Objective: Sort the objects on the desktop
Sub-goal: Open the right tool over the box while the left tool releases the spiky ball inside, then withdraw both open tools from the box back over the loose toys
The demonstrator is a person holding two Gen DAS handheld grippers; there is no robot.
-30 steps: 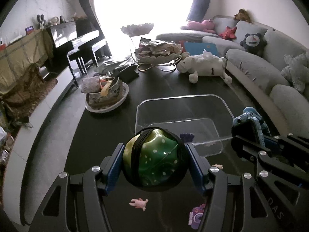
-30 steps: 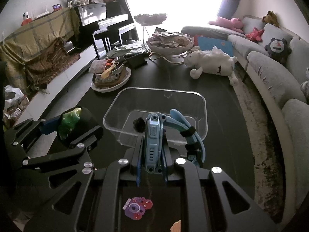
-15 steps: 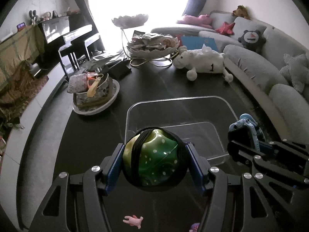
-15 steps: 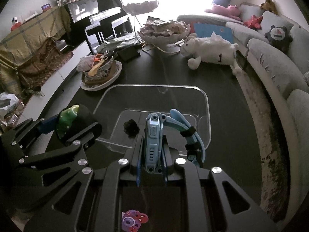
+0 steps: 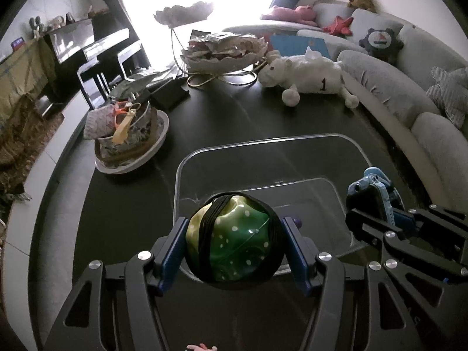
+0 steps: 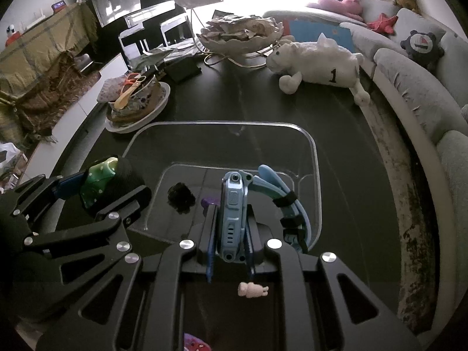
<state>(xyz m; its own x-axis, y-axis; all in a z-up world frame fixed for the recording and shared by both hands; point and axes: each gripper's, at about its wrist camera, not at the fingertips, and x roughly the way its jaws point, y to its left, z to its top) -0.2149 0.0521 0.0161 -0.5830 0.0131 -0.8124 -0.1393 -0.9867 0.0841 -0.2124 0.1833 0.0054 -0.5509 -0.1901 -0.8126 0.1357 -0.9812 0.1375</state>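
Left gripper (image 5: 234,245) pinches a green white-dotted ball wrapped in black bands (image 5: 231,234), held over the near rim of the clear plastic bin (image 5: 272,142) ahead. Right gripper (image 6: 231,231), beside it, clamps a blue smartwatch (image 6: 232,213) above the same bin, where a black clump (image 6: 180,197) lies to its left.

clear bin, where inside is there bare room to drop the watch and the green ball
The clear bin has a bare far half, and its right floor beside the blue watch is free. The near-left floor is crowded by a black clump and a purple piece. The green ball fits far left.
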